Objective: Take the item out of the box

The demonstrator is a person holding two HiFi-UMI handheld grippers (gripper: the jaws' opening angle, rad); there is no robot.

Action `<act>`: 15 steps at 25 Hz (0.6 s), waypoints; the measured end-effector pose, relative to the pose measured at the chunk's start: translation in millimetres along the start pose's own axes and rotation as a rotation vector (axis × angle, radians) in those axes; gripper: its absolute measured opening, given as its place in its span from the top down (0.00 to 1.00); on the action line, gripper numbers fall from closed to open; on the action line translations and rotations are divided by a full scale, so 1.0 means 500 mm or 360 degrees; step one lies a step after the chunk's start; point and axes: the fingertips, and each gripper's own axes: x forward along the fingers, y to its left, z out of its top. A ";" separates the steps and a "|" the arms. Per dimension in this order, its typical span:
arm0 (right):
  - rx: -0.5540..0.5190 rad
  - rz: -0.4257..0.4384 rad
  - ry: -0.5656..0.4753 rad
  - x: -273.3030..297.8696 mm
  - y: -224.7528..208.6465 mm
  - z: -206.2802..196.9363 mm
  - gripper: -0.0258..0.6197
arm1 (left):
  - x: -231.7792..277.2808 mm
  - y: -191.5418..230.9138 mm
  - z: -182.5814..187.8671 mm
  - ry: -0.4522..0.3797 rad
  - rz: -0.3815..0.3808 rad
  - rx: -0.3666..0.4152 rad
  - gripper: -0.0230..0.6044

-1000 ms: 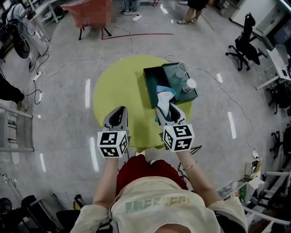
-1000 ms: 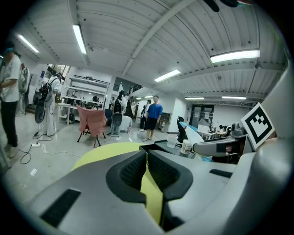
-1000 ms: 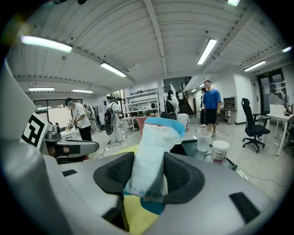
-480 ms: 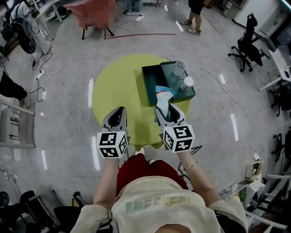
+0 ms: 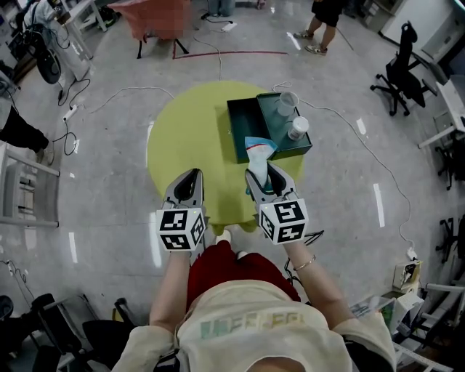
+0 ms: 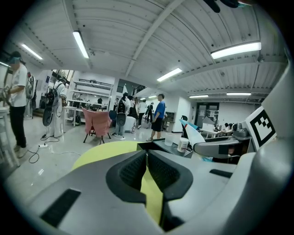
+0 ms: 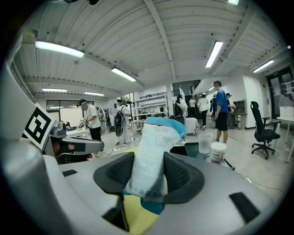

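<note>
A teal box point(image 5: 242, 135) stands open on the round yellow-green table point(image 5: 189, 131), its lid point(image 5: 293, 144) lying flat at its right. My right gripper point(image 5: 260, 174) is shut on a white pouch with a blue top point(image 5: 259, 150), held upright above the table just in front of the box. In the right gripper view the pouch point(image 7: 154, 147) fills the gap between the pads of that gripper point(image 7: 149, 161). My left gripper point(image 5: 190, 177) hovers over the table's near left part, shut with nothing in it; its view shows the left gripper point(image 6: 147, 155) with jaws almost touching.
A clear cup point(image 5: 287, 104) and a white tub point(image 5: 298, 128) stand on the lid. Cables point(image 5: 116, 94) run over the floor around the table. A black office chair point(image 5: 404, 69) is at the far right, a pink-draped chair point(image 5: 156, 18) at the back. People stand beyond.
Both grippers and the pouch keep their places. The head view has drifted a little, so table and box sit slightly higher in it. A person at the back has walked right.
</note>
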 end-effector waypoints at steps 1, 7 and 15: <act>0.0000 0.0004 -0.0002 -0.002 0.000 -0.001 0.61 | -0.002 -0.003 -0.001 0.0001 0.0003 0.0001 0.91; -0.0012 0.0028 -0.0013 -0.030 0.001 -0.004 0.61 | -0.022 -0.026 -0.009 0.0002 0.0026 0.0004 0.91; -0.0047 0.0064 -0.0036 -0.083 0.006 -0.020 0.61 | -0.053 -0.070 -0.029 -0.0008 0.0043 0.0007 0.91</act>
